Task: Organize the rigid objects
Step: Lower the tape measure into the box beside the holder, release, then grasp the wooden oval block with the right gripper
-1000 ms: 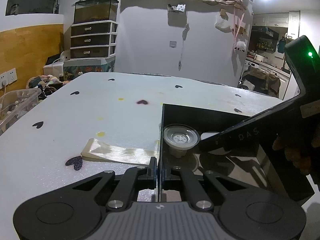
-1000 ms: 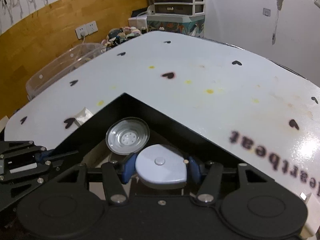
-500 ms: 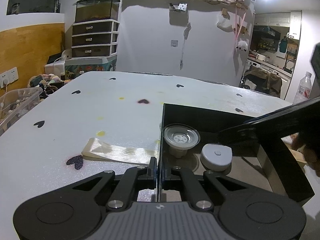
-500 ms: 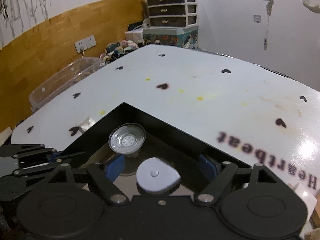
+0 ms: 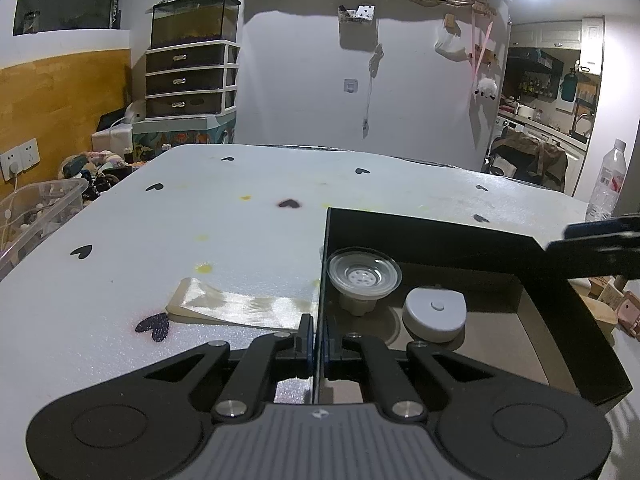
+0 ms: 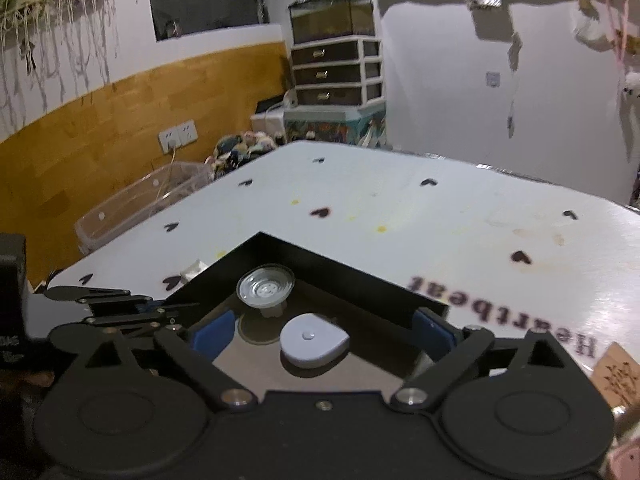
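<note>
A white counter (image 5: 240, 240) printed with small black hearts fills the middle of both views, with a grey wall behind it and a stack of drawers (image 5: 188, 80) at the upper left of the left wrist view. A clear plastic bin (image 5: 36, 208) sits off the counter's left edge, and a water bottle (image 5: 610, 180) stands at the far right.

A black open-topped box (image 5: 440, 236) rests on the counter at the lower right of the left wrist view, its near left corner wall running straight down toward the camera. The left gripper (image 5: 316, 344) is closed tight on that thin wall, one finger outside and one inside. Just left of the box a pale strip of tape or ribbon (image 5: 240, 304) lies flat on the counter.

Inside the box, a clear suction-cup-like piece (image 5: 364, 276) stands in the far left corner, and a white rounded tape-measure-shaped case (image 5: 436, 312) lies just beside it, toward the right; whether the two touch I cannot tell. The rest of the box floor to the right is bare.

In the right wrist view the right gripper (image 6: 324, 330) hangs above the box, its jaws opening wide, blue pads (image 6: 212, 330) well clear on either side of the white case, which sits free on the floor. The counter beyond the box's far walls lies open up to its back edge.
</note>
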`<action>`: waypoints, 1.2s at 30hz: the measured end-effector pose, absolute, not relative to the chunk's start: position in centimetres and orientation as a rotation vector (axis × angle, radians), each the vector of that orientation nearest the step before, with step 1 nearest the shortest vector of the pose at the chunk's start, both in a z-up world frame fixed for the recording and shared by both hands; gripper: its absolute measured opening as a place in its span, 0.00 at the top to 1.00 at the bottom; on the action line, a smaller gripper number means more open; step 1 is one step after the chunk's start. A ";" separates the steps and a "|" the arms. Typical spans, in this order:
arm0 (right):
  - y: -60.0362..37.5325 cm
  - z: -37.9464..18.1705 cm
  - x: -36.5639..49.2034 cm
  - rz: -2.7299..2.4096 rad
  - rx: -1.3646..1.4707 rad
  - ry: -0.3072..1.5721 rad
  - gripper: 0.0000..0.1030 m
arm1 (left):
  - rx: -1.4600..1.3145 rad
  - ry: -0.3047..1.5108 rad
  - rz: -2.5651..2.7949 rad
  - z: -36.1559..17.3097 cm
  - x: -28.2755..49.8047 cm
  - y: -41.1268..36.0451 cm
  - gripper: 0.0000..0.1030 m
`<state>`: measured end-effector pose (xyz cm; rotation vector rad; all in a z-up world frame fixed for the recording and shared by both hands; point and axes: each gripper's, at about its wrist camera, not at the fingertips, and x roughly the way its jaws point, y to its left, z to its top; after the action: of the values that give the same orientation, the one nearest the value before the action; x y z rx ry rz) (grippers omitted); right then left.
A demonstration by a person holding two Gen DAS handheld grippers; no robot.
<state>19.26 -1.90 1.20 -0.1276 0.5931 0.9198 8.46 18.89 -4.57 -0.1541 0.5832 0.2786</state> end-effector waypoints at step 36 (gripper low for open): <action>-11.0 -7.0 23.5 0.320 0.193 0.797 0.00 | -0.169 0.571 0.302 -4.6 8.3 18.6 0.96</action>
<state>23.47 -11.03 -6.98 0.1926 0.7974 0.3203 8.29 18.58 -4.64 -0.1690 0.5709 0.3015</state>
